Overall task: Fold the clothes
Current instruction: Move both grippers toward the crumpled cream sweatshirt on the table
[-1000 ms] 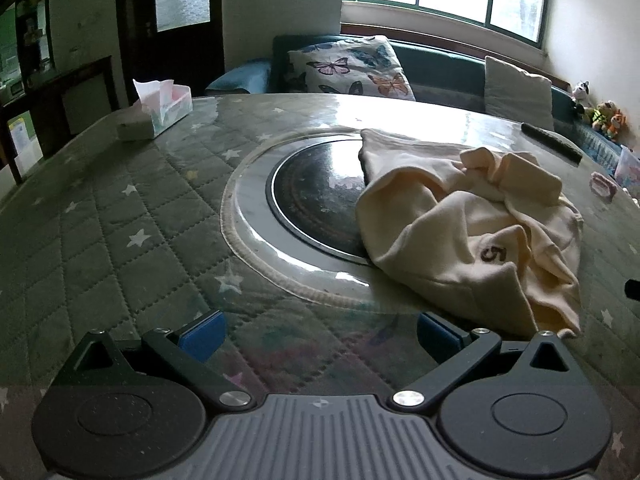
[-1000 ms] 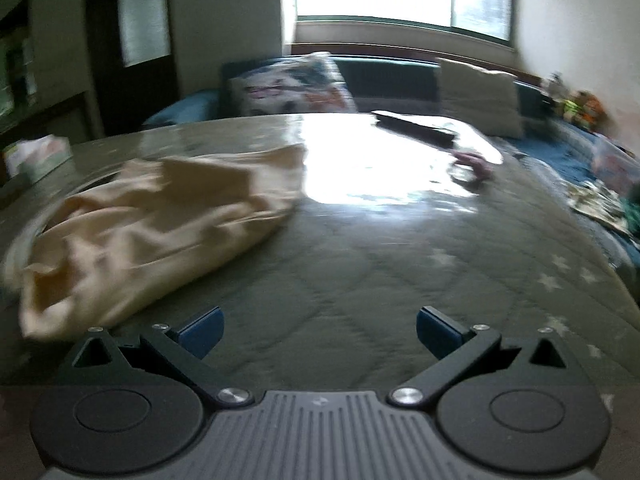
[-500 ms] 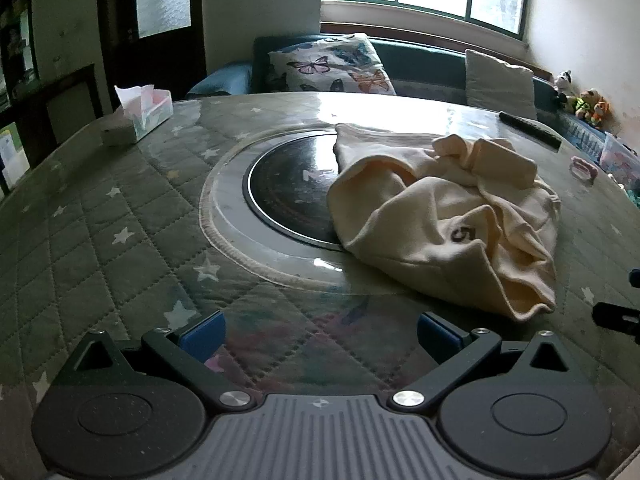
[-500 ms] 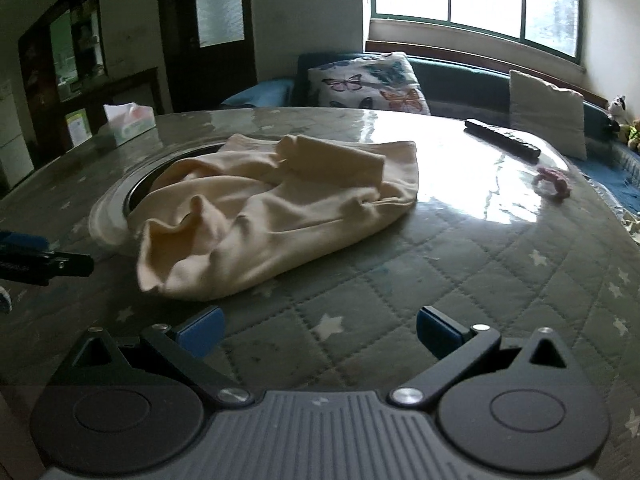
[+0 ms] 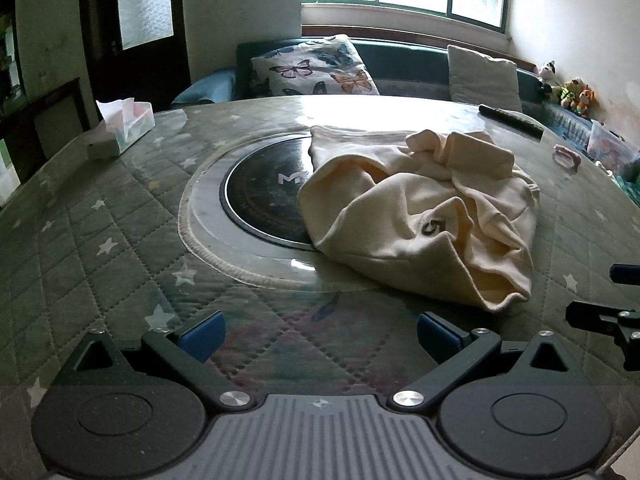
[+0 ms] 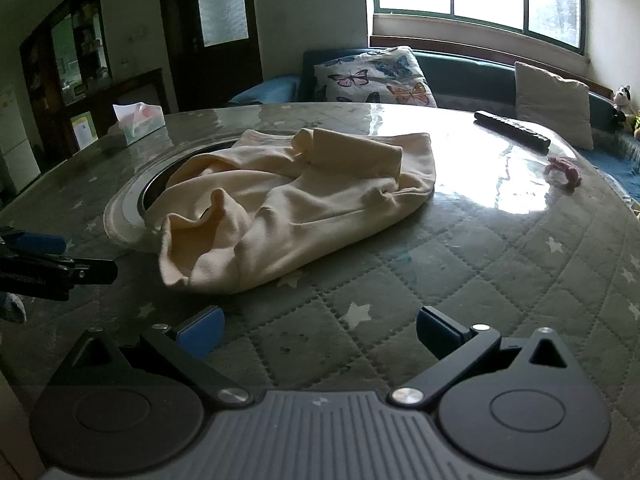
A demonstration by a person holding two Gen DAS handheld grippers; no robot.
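A crumpled cream garment with a dark "5" on it lies in a heap on the round table, partly over the black inset disc. It also shows in the right wrist view. My left gripper is open and empty, above the near table edge, short of the garment. My right gripper is open and empty, just short of the garment's near corner. The right gripper also shows at the right edge of the left wrist view, and the left gripper at the left edge of the right wrist view.
The table has a green quilted star cover under glass. A tissue box stands at the far left, a black remote and a pink hair clip at the far right. A bench with cushions lies behind.
Both grippers have pulled back and turned toward the garment, so it sits more central in each view. Each gripper has come into the other's view. The garment has not moved.
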